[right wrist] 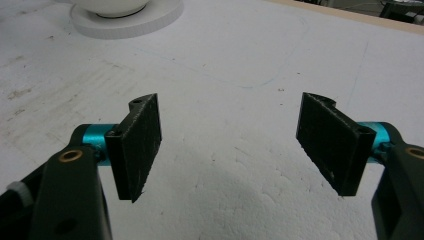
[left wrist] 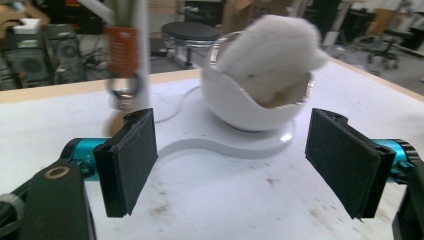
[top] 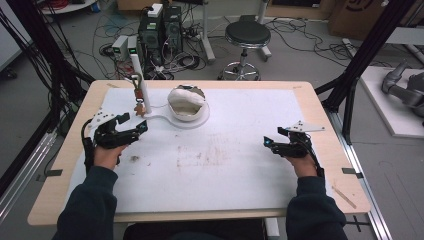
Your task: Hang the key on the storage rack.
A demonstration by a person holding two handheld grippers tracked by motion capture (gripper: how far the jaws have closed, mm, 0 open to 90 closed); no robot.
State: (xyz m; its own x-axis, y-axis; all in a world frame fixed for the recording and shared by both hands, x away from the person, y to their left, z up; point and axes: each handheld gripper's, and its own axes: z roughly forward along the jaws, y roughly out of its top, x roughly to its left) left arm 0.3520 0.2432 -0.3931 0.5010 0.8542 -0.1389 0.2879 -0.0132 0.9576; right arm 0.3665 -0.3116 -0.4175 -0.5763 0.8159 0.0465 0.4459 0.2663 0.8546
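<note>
- Both tools are spread wide and hold nothing: our left tool (top: 141, 126) points at the white bowl (left wrist: 250, 107), and our right tool (top: 266, 142) hovers low over bare counter, well apart from everything.
- We take the bowl as the thing being worked towards. It sits on a flat white base (left wrist: 235, 145) at the far middle of the counter (top: 320, 165), tilted so its open mouth faces our left side; that tilt probably serves to show what lies inside.
- Inside it rests a fluffy white wad (left wrist: 272, 55) that bulges above the rim. A metal ring seems to run round the mouth, though blur keeps us from being sure.
- Just beside the bowl, on the same base, stands a white post (top: 139, 82). From it hangs an orange tag (left wrist: 122, 50) with a metal ring (left wrist: 120, 95) below, clear of the surface.
- In the left gripper view the bowl lies between our jaws but farther off, not yet touched, so we judge this a lining-up stage before a reach.
- Our right tool likely waits in reserve, parked where it cannot knock the base.
- White sheeting covers the counter, stained near the middle. Behind it stand a round stool (top: 247, 35) and computer boxes (top: 160, 30) on the floor.
</note>
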